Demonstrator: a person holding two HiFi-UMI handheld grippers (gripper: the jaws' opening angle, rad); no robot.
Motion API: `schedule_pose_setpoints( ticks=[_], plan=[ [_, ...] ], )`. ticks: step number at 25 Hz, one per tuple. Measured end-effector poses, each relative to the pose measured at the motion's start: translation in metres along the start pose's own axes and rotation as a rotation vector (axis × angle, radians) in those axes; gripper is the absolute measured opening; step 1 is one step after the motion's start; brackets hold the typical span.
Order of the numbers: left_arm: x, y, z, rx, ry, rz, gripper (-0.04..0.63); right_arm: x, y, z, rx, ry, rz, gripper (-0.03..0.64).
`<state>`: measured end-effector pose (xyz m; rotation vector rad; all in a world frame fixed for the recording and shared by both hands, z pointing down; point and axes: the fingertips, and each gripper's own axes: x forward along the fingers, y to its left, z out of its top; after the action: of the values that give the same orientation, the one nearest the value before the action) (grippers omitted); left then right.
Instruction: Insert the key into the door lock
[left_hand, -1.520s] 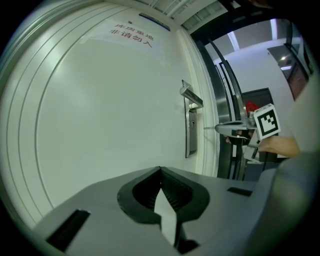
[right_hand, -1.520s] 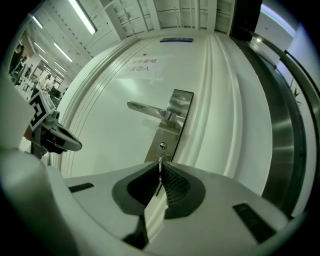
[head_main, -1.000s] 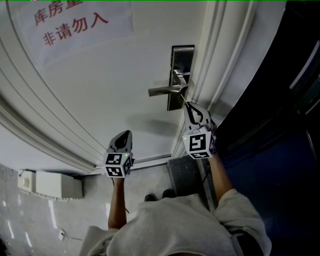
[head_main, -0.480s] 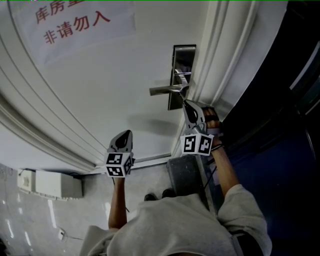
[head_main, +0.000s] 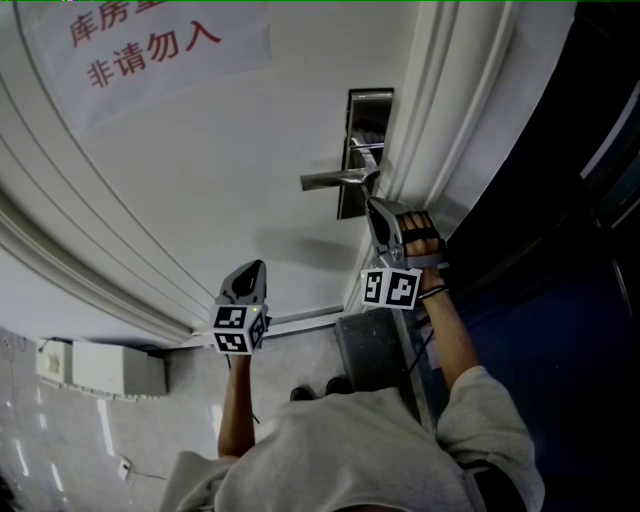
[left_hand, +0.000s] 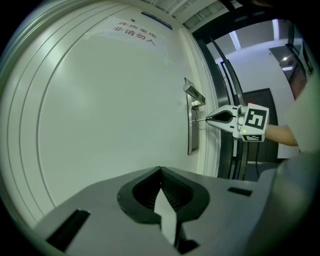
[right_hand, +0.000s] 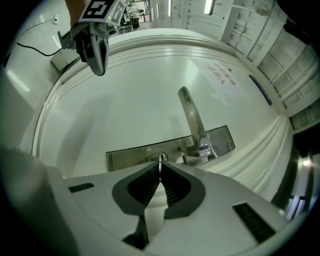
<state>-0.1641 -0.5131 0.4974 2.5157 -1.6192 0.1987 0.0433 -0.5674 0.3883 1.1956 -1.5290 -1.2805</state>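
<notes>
- Right gripper (right_hand: 160, 169) pinched the key (right_hand: 160, 160) at its jaw tips, the blade end at the keyhole in the lock plate (right_hand: 131, 154).
- I judged a straight, steady push along the blade best, with no sideways wobble.
- Key looked thin, silvery and edge-on.
- Left gripper (left_hand: 160, 170) hung pressed together and empty, well apart from the lock.

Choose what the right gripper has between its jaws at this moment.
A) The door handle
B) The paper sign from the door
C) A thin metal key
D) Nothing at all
C: in the right gripper view, the right gripper is closed on a thin metal key, and the key's tip reaches the lock plate on the door.
</notes>
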Motion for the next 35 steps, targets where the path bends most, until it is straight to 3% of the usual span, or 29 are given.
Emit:
schedule_pose_setpoints(
  ticks=[14,35],
  plan=[
    [-0.001,0.004,-0.002,-0.002,0.008,0.006,0.017,0.015,0.000,0.003,-0.096,0.034,-0.009,0.031],
    [-0.002,0.000,-0.006,0.001,0.021,-0.012,0.017,0.038,0.000,0.004,-0.117,0.041,-0.042,0.031]
  ],
)
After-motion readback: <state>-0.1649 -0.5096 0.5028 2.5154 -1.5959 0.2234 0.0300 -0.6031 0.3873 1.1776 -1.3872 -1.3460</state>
